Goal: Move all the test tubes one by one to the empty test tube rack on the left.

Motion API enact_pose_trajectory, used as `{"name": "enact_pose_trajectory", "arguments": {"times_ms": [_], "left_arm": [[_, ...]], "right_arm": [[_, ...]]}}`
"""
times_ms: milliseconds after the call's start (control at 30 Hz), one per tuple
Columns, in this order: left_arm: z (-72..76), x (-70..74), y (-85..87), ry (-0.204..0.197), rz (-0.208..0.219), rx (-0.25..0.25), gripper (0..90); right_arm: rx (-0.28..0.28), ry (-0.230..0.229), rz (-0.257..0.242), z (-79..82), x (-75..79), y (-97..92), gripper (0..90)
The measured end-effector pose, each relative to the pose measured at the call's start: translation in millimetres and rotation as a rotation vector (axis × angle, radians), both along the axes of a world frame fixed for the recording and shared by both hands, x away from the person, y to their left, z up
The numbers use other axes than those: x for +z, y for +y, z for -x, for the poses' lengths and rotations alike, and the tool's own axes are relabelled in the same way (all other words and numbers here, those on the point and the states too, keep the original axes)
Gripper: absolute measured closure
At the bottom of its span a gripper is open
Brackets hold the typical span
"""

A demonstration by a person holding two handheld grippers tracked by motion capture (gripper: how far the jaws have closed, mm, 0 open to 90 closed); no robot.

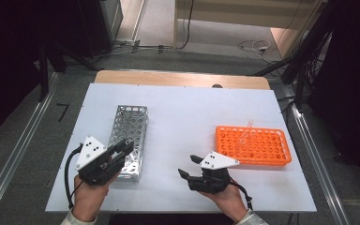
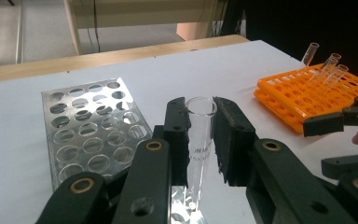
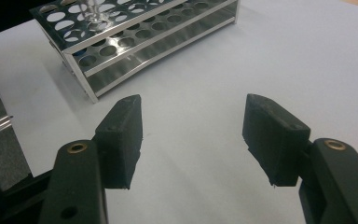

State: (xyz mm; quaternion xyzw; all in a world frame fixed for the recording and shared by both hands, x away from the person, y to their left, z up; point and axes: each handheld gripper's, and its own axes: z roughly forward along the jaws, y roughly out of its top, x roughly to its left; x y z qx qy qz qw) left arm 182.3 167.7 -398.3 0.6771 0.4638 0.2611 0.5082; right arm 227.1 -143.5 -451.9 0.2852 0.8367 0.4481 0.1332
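White sheeting covers the bench [image 1: 187, 117], its wooden edge showing at the far side, with grey floor and cables beyond. A clear glass test tube [image 2: 199, 140] stands pinched between the left gripper's [image 2: 200, 135] jaws, over the near end of the metal tube rack [image 1: 129, 136]. The right gripper [image 3: 193, 140] hovers with jaws spread and empty. Beside it sits the orange rack [image 1: 255, 145], holding tubes. The held tube's bottom is cut off below the jaws.

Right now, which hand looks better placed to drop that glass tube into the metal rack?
The left. The left gripper is already shut on the glass tube right beside the metal rack. The right gripper is open, holds nothing, and sits farther from the rack.
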Motion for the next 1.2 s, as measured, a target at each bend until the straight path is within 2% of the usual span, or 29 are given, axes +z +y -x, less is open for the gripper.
{"name": "enact_pose_trajectory", "arguments": {"times_ms": [133, 300, 567, 667, 767, 833, 1000, 1067, 1200], "left_arm": [[9.9, 0.5, 2.7, 0.001, -0.005, -0.013, 75.1], [21.9, -0.3, 1.2, -0.011, -0.036, -0.017, 75.1], [22.4, -12.6, -0.9, -0.003, -0.065, 0.005, 74.9], [19.1, -23.5, -2.9, 0.028, -0.077, 0.010, 74.9], [18.4, -28.1, -3.6, 0.044, -0.074, 0.013, 74.9], [17.9, -32.9, -5.1, 0.060, -0.090, 0.014, 74.8], [16.4, -36.9, -5.8, 0.099, -0.096, 0.007, 74.2], [16.1, -38.5, -6.0, 0.116, -0.090, -0.003, 71.3], [16.0, -38.8, -6.2, 0.122, -0.095, -0.005, 70.0]], "right_arm": [[-0.005, -0.002, -0.003, 0.1, 0.0, -0.8, 36.6], [-0.005, -0.005, 0.004, 0.5, -0.4, -0.1, 36.6], [-0.005, -0.006, 0.012, 0.8, -1.6, 0.9, 36.6], [-0.003, -0.006, 0.012, 0.9, -1.6, 0.7, 36.6], [-0.005, -0.007, 0.013, 1.0, -1.7, 0.5, 36.6], [-0.004, -0.006, 0.013, 1.3, -1.8, 0.2, 36.6], [-0.002, -0.009, 0.019, 1.8, -2.2, 0.3, 36.6], [-0.003, -0.007, 0.021, 1.9, -2.6, 0.5, 36.6], [-0.003, -0.007, 0.022, 1.8, -3.0, 0.6, 36.6]]}}
